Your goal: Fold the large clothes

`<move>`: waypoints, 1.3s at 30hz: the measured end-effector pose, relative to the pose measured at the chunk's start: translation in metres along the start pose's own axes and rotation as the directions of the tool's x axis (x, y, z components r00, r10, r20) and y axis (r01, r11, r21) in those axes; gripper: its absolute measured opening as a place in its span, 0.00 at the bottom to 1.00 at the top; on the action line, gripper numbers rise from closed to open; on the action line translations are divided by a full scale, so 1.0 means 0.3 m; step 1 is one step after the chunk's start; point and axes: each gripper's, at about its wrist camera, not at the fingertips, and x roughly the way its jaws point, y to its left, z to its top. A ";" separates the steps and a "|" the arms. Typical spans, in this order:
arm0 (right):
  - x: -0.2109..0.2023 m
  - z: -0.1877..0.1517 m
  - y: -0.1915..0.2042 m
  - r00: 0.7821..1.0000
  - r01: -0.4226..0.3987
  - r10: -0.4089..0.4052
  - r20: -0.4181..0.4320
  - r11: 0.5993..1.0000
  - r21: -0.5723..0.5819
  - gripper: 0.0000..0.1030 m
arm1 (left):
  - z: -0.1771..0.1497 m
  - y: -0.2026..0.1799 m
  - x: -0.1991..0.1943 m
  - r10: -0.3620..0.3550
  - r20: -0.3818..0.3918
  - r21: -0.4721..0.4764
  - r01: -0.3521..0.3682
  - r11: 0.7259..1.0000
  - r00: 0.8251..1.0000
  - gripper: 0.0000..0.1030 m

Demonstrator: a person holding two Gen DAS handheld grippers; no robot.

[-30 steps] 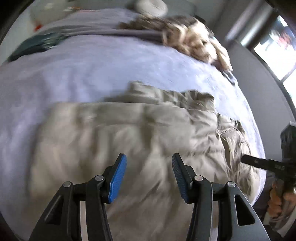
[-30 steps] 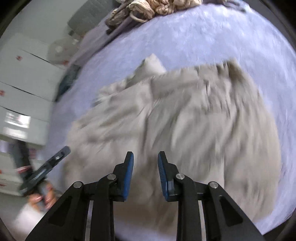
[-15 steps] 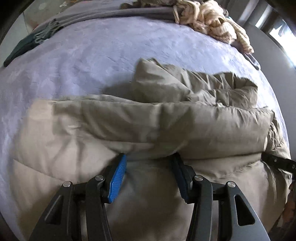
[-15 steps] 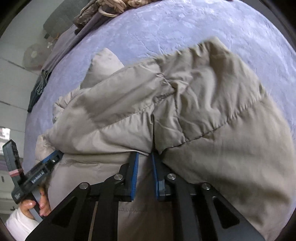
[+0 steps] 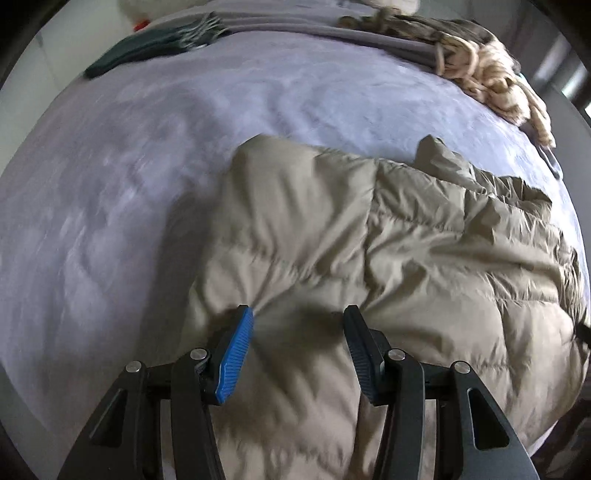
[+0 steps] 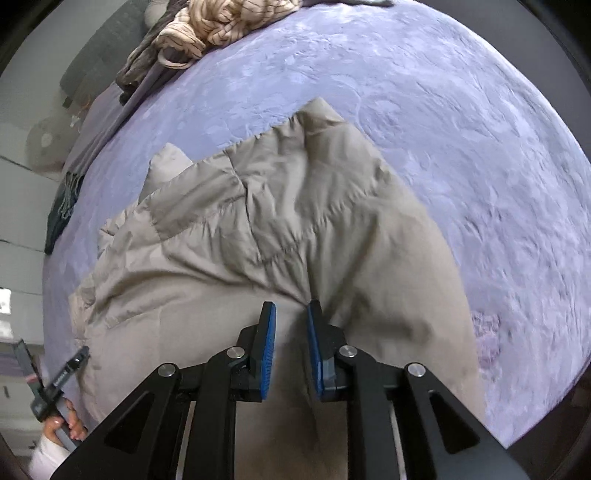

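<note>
A large beige puffer jacket [image 5: 406, 258] lies crumpled and partly folded on a lavender bed cover [image 5: 147, 147]; it also shows in the right wrist view [image 6: 277, 229]. My left gripper [image 5: 298, 317] is open, its fingers resting over the jacket's near left part with fabric bulging between them. My right gripper [image 6: 291, 314] has its jaws narrowly apart at a fold of the jacket; whether they pinch fabric is unclear. The left gripper [image 6: 75, 363] also shows at the right wrist view's lower left, beside the jacket's edge.
A chunky cream knit and grey clothes [image 5: 480, 66] are piled at the bed's far edge, also in the right wrist view [image 6: 221, 26]. A dark green fringed scarf [image 5: 147, 48] lies far left. White drawers [image 6: 14, 229] stand beyond the bed.
The jacket's upper layer has been pushed farther across the bed and lies flatter. Both grippers have drawn back toward the near edge. The right jaws have opened slightly.
</note>
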 end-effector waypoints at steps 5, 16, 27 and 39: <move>-0.058 -0.073 0.024 0.999 -0.032 0.032 -0.016 0.999 -0.023 0.49 | -0.057 -0.027 -0.058 -0.002 -0.020 -0.024 0.002 1.000 1.000 0.51; -0.127 -0.192 0.036 0.991 -0.115 0.110 -0.079 0.991 -0.065 0.61 | -0.212 -0.108 -0.219 -0.038 0.019 -0.055 0.039 0.998 0.999 0.52; -0.149 -0.308 -0.011 0.985 -0.130 0.117 -0.127 0.986 -0.100 0.65 | -0.358 -0.111 -0.300 0.037 0.041 -0.101 -0.033 0.994 0.998 0.97; -0.136 -0.352 0.092 0.984 -0.142 0.127 -0.124 0.982 -0.124 0.79 | -0.323 -0.100 -0.296 0.029 0.023 -0.023 -0.028 0.999 0.999 0.97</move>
